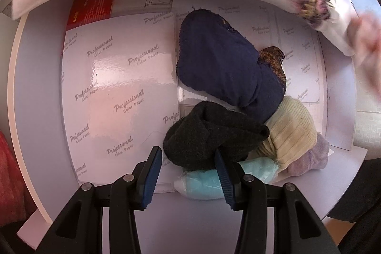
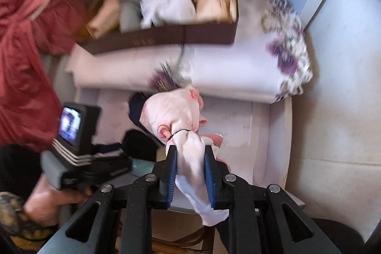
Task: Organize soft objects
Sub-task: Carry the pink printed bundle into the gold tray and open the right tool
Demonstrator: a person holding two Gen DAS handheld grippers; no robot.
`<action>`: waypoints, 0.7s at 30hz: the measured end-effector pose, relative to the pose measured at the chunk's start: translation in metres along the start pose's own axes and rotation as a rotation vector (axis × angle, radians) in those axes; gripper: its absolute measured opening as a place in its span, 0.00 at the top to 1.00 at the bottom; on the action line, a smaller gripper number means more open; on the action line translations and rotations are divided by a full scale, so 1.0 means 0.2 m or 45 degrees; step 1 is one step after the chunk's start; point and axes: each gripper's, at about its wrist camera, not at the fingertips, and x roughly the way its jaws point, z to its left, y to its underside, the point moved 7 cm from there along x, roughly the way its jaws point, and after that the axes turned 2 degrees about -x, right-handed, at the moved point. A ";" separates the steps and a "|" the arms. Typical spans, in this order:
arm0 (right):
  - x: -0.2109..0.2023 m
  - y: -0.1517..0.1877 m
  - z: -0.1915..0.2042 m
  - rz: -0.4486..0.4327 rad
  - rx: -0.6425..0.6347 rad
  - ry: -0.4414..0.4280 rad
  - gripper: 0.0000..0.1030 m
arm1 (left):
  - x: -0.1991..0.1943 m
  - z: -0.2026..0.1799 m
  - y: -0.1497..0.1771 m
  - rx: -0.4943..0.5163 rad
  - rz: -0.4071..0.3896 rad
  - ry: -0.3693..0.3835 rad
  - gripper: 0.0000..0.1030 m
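A pile of rolled socks lies on a shelf lined with printed paper (image 1: 114, 77): a navy one (image 1: 219, 58), a black knit one (image 1: 204, 135), a cream ribbed one (image 1: 293, 130), a lilac one (image 1: 314, 156) and a light blue one (image 1: 207, 182). My left gripper (image 1: 187, 151) points down over the pile, open, with the near end of the black sock between its fingers. My right gripper (image 2: 190, 148) is shut on a pale pink sock bundle (image 2: 176, 111) tied with a black band, held in the air above the shelf. That bundle shows as a pink blur (image 1: 366, 44) in the left wrist view.
A folded white cloth with purple flowers (image 2: 238, 77) lies on the level above, under a brown box (image 2: 166, 37) packed with pale soft items. A red garment (image 2: 23, 63) hangs at the left. A hand (image 2: 47, 201) holds the left gripper's body. The shelf's white wall (image 2: 321, 111) rises at the right.
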 end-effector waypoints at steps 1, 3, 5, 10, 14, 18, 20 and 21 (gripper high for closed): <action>-0.04 -0.02 0.00 -0.020 -0.003 -0.008 0.79 | 0.00 0.00 0.00 0.000 0.000 0.000 0.54; -0.10 -0.07 0.01 -0.052 -0.015 -0.009 0.80 | 0.00 -0.01 -0.01 -0.002 0.002 0.000 0.54; -0.15 -0.09 0.01 -0.083 -0.006 -0.026 0.80 | 0.00 -0.01 -0.01 -0.003 0.002 0.000 0.54; -0.28 -0.18 0.00 -0.183 0.033 -0.066 0.80 | 0.00 -0.03 -0.01 0.000 0.000 -0.004 0.54; -0.34 -0.28 0.00 -0.271 0.067 -0.096 0.80 | 0.00 -0.04 0.00 0.004 -0.002 -0.007 0.54; -0.33 -0.46 0.00 -0.338 0.125 -0.092 0.80 | -0.01 -0.04 0.02 0.007 -0.001 -0.008 0.54; -0.30 -0.57 0.01 -0.373 0.139 -0.071 0.80 | -0.01 -0.04 0.01 0.002 0.005 -0.006 0.54; -0.27 -0.63 0.02 -0.394 0.152 -0.048 0.80 | 0.00 -0.03 0.01 0.000 0.007 -0.004 0.54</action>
